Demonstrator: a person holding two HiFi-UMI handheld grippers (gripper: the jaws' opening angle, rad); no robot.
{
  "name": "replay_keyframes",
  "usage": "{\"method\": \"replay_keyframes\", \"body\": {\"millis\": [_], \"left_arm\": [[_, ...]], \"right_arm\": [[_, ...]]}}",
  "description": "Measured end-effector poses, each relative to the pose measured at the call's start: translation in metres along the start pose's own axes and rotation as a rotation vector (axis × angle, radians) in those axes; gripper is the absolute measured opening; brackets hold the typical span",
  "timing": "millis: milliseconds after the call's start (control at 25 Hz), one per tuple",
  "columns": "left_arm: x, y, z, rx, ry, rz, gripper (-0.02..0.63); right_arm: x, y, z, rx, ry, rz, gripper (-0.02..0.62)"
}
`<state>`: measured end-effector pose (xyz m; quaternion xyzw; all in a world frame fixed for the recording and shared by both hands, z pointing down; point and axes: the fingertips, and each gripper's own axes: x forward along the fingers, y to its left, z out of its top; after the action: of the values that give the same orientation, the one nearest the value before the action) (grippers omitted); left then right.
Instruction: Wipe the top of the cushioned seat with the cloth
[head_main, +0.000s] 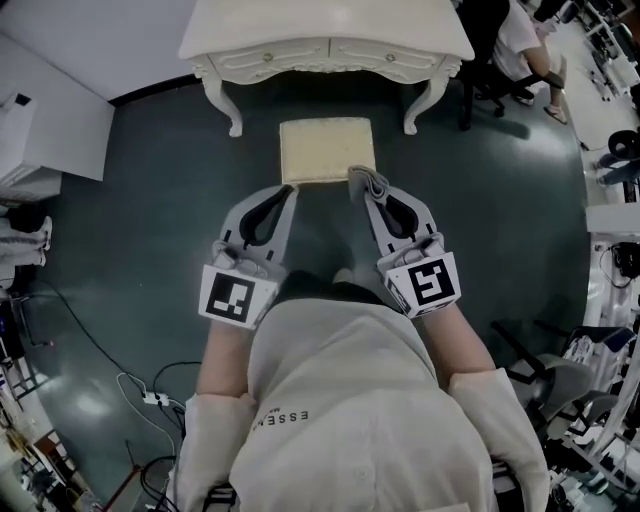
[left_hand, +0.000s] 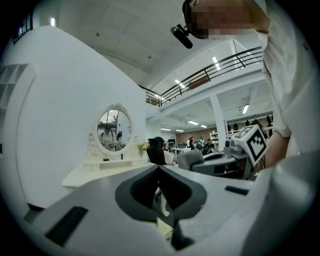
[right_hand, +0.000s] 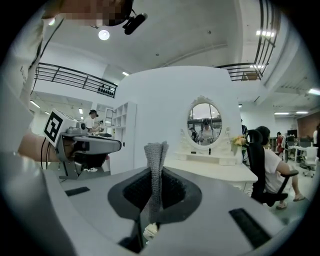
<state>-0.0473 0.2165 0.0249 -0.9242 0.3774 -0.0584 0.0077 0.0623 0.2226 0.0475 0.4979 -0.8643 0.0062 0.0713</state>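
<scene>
In the head view the cream cushioned seat (head_main: 326, 150) stands on the dark floor, just in front of both grippers and partly under a white dressing table. My right gripper (head_main: 361, 181) is shut on a grey knitted cloth (head_main: 370, 183), and the cloth's tip hangs over the seat's near right edge. In the right gripper view the cloth (right_hand: 156, 156) sticks up as a folded strip out of the right gripper (right_hand: 153, 176). My left gripper (head_main: 290, 190) is shut with nothing in it, its tips at the seat's near left edge. Its jaws meet in the left gripper view, left gripper (left_hand: 159, 169).
The white dressing table (head_main: 325, 35) spans the back, with curved legs (head_main: 224, 100) either side of the seat and an oval mirror (right_hand: 204, 122). A seated person (head_main: 525, 50) is at the back right. Cables (head_main: 150, 400) lie on the floor at left; a white cabinet (head_main: 45, 130) stands far left.
</scene>
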Motion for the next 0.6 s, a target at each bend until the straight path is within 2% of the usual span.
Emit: {"method": "replay_keyframes", "body": {"millis": [240,480,600], "left_arm": [[0.044,0.026,-0.022,-0.013,0.033,0.01,0.002],[0.09,0.081,-0.057,-0.044,0.061,0.047,0.002],[0.112,0.104,-0.08,-0.048,0.076,0.035,0.002]], "right_arm": [[0.052,-0.026,-0.022,0.028,0.038,0.055,0.028],[0.125,-0.045,-0.057,0.065,0.116,0.084,0.028],[0.162,-0.053,-0.082,0.084,0.149,0.097,0.028]]}}
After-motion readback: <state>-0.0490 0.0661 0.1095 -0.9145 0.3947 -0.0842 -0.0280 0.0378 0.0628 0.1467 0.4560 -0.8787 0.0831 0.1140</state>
